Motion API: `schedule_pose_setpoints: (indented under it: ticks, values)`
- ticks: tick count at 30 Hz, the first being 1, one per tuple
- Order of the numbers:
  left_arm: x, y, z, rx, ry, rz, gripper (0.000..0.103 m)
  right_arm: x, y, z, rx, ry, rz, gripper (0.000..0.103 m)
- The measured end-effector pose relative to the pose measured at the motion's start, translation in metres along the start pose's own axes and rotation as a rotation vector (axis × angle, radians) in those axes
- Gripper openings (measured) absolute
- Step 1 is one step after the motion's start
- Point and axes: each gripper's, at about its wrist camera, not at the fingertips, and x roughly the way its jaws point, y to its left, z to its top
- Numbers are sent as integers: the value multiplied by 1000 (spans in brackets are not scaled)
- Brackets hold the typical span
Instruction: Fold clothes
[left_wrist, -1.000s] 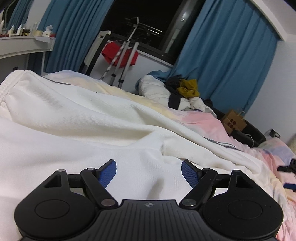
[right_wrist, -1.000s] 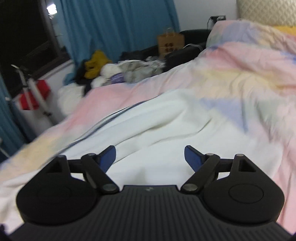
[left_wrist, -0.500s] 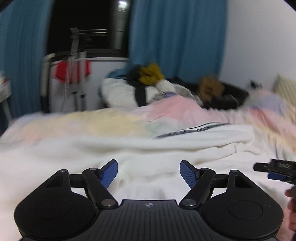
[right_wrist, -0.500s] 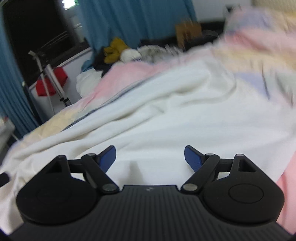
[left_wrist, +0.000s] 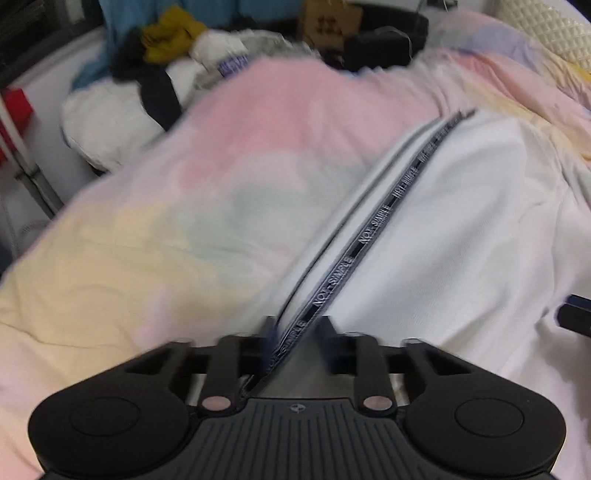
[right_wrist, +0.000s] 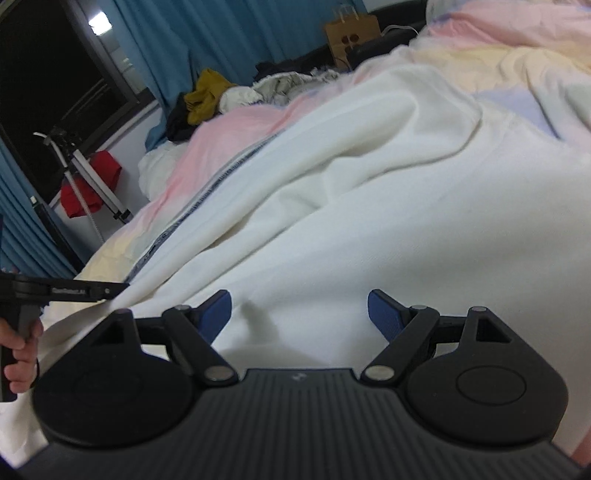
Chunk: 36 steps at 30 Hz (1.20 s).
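The left gripper (left_wrist: 295, 334) has its blue-padded fingers (left_wrist: 269, 332) drawn close together on the dark lettered band (left_wrist: 373, 236) that edges the white fabric garment (left_wrist: 461, 229). From that grip the band runs straight away toward 1 o'clock, its printed words repeating along its length, with a pale strip and a thin dark line alongside it. That line marks the garment's long axis in the left wrist view. The white cloth lies to the band's right, smooth and lightly creased, spread on the pastel pink, yellow and lilac duvet (left_wrist: 166, 229) of the bed.

In the right wrist view the right gripper (right_wrist: 299, 314) hovers low over the same garment with its fingers (right_wrist: 218, 308) wide apart and nothing between them. The cloth here is rumpled into soft folds rising toward 1 o'clock. At 9 o'clock the left gripper shows side-on at the garment's edge, held by the person's left hand (right_wrist: 20, 354).

Beyond the bed lie a heap of loose clothes (right_wrist: 210, 96), a brown paper bag (right_wrist: 352, 33) and blue curtains (right_wrist: 221, 33).
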Motion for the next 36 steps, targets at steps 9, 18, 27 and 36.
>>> schedule_pose_setpoints:
  ticks: [9, 18, 27, 36]
  values:
    - [-23, 18, 58, -41, -153, 284, 7, -14, 8, -3, 2, -2, 51, 83]
    - [41, 10, 46, -74, -101, 358, 20, -12, -2, 3, 18, 0, 32, 83]
    - [-2, -45, 80, 27, -290, 161, 63, -27, -2, 10, 76, -23, 58, 83]
    - [68, -142, 164, 312, -240, -61, 67, -26, -12, 7, 76, -42, 19, 83]
